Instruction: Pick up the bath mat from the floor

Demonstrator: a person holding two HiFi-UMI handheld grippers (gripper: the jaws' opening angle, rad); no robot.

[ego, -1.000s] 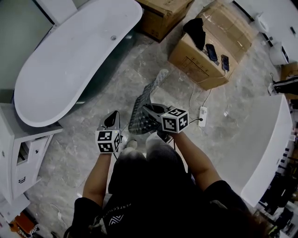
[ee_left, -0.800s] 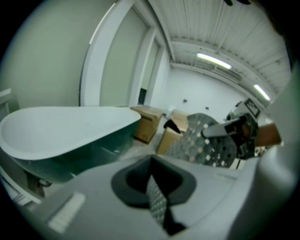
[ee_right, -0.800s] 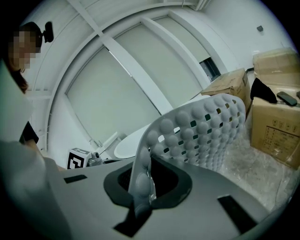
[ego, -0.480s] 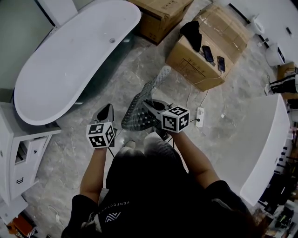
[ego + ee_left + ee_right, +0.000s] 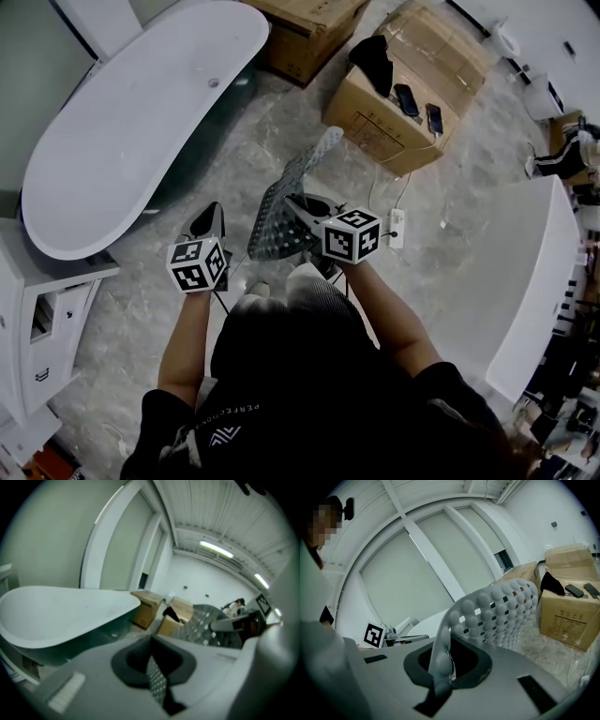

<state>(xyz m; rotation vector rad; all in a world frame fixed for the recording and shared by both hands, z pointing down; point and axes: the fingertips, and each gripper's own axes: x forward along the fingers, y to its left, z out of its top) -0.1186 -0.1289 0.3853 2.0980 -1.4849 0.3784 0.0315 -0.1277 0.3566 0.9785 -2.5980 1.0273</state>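
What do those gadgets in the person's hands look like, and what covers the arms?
The left gripper and right gripper are grey plastic, tapering to two narrow jaws. Each carries a white cube printed with black square markers. The person wears a black short-sleeved top with small white lettering.

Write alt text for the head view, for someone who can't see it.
Seen from above, the right gripper clamps the edge of a perforated grey bath mat, holding it up. The left gripper is shut beside it, not touching; a white bathtub and cardboard boxes lie beyond.
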